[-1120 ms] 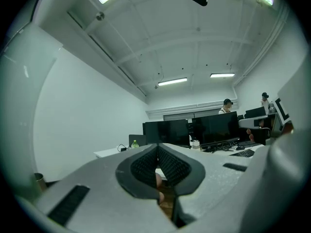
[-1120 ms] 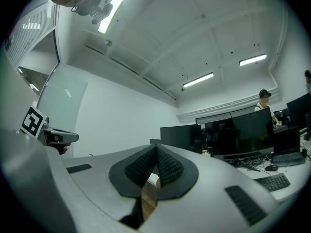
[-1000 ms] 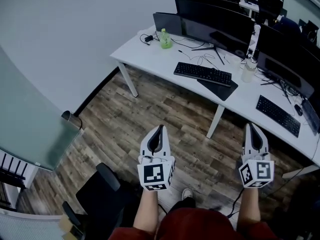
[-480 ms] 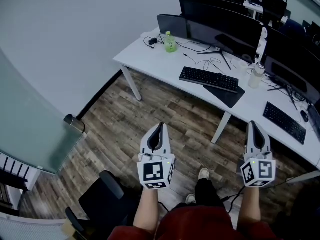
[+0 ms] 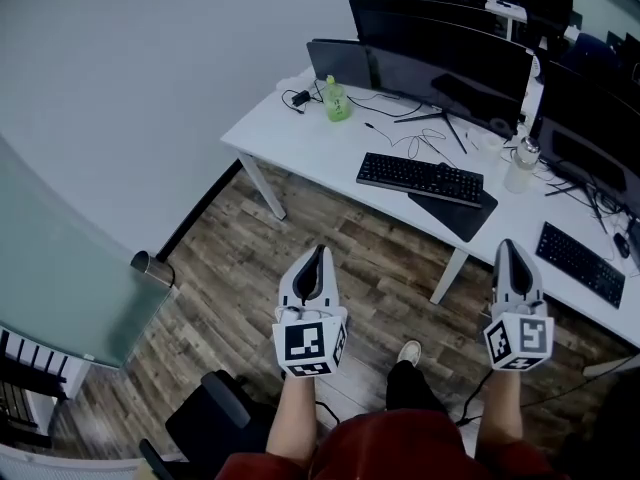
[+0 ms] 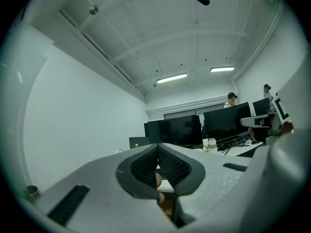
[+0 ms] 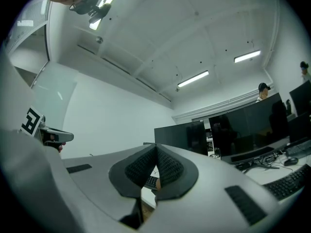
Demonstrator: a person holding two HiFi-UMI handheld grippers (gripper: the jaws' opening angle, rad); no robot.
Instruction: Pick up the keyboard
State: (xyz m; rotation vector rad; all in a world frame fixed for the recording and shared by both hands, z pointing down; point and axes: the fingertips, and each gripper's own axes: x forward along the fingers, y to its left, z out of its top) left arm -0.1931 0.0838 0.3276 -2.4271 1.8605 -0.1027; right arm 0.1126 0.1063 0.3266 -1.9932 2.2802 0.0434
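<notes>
Both empty: left gripper & right gripper clenched tight, well short of the desk. Keyboard lies there, overlapping a dark mat. Risk, imo: jaws arrive unopened & shove it, or loose cables beside it snag the lift.

Dim, ceiling-lit, fisheye-warped edges
</notes>
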